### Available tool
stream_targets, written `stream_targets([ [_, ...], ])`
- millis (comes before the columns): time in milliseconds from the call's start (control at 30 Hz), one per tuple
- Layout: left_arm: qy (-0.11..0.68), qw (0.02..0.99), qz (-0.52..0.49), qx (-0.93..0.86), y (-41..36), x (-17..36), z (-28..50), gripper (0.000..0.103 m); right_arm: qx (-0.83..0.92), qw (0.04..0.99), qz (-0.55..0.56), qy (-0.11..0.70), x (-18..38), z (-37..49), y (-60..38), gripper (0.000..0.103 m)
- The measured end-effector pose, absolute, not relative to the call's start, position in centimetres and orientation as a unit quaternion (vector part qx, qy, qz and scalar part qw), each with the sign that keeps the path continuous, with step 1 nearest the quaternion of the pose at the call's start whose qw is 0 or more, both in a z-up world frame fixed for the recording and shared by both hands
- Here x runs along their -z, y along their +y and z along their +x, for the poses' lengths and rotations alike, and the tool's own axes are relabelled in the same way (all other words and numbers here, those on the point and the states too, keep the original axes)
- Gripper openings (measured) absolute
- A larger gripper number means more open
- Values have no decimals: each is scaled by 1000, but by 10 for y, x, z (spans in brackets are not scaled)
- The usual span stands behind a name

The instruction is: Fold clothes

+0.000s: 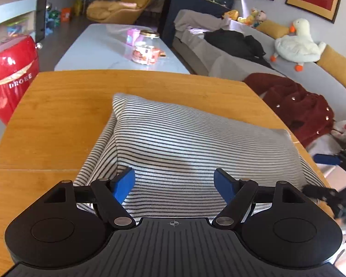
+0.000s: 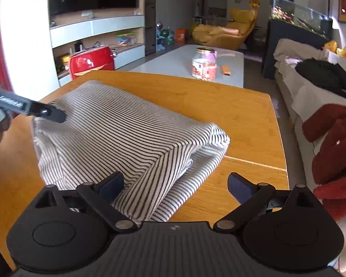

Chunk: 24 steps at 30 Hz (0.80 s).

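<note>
— While both grippers sit at the near edge, what have I got in front of me?

— The striped garment (image 1: 184, 143) lies folded into a thick bundle on the wooden table (image 1: 57, 106), its bulk toward the near right part of the top. My left gripper (image 1: 174, 184) has its jaws spread wide over the near edge of the cloth, pinching nothing. My right gripper (image 2: 175, 187) is spread about as wide as it goes, also with nothing gripped; its left pad sits over the near corner of the bundle, its right pad over bare wood.

— Which step is that?

— I'd judge a fold has just been laid down and let go. The bundle looks puffy, with a loose layer poking out at the right-hand side (image 2: 196, 161).

— And next?

— Probably pressing it flat or tucking that layer in. That calls for a low approach so I don't drag the stack toward the table's edge.
</note>
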<state>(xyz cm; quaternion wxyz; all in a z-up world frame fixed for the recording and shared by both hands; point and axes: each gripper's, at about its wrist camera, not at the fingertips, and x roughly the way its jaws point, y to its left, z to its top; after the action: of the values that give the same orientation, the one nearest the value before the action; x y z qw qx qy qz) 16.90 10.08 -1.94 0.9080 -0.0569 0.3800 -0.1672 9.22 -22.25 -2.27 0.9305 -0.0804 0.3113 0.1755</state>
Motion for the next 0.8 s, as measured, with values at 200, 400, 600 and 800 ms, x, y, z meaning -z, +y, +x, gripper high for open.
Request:
stream_targets([
  [200, 368, 906, -79, 193, 92, -4, 161, 92, -134, 954, -58, 262, -7, 109, -230, 103],
  [400, 393, 864, -118, 291, 68, -1, 144, 94, -64, 944, -85, 312, 33, 164, -221, 103],
  [600, 426, 850, -113, 289, 58, 27, 161, 92, -66, 948, -63, 306, 47, 141, -228, 103],
  [800, 406, 867, -79, 276, 55, 29, 175, 92, -96, 944, -45, 312, 46, 99, -224, 103],
])
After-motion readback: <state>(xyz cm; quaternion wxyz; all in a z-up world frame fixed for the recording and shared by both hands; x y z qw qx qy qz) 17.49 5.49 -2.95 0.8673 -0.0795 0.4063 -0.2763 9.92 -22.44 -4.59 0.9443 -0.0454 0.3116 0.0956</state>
